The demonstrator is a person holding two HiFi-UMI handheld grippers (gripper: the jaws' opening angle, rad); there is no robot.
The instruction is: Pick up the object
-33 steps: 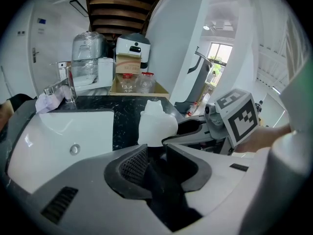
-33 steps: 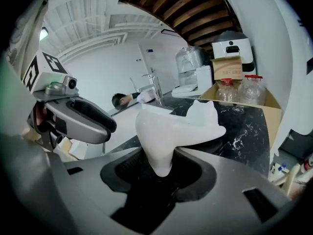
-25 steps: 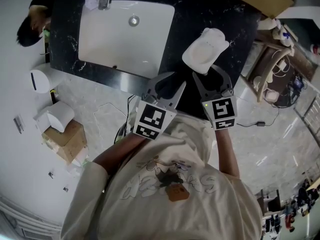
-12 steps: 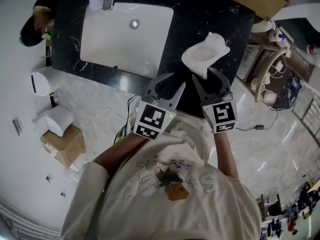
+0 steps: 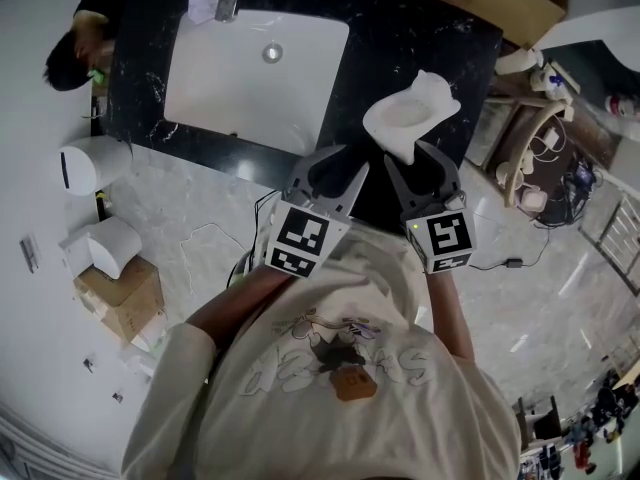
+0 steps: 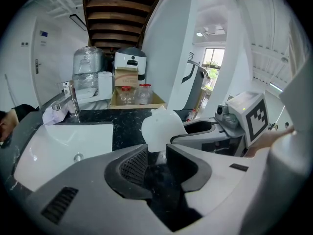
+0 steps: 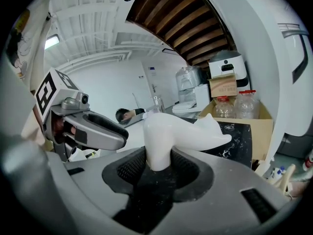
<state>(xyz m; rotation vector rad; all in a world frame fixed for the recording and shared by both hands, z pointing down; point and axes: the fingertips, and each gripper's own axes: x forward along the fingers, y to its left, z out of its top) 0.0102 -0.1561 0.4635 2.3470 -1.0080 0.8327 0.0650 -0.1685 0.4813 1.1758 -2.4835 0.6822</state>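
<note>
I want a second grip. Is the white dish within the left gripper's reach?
Likely yes: left gripper open, empty, close beside the white dish; nothing between. The right gripper, whose jaws have just been closing, clamps its near end.

Glossy white dish [image 5: 408,118], polished stone counter [image 5: 400,28]

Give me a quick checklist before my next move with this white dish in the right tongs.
1. Right tongs gripping white dish: ok, jaws have just been closing, pads on its rim.
2. Left tongs free: ok, slightly open, nothing between.
3. Dish level: not ok, tilted.
4. Dish off black counter: ok, appears raised.
5. Grip firm enough: cannot tell.
</note>
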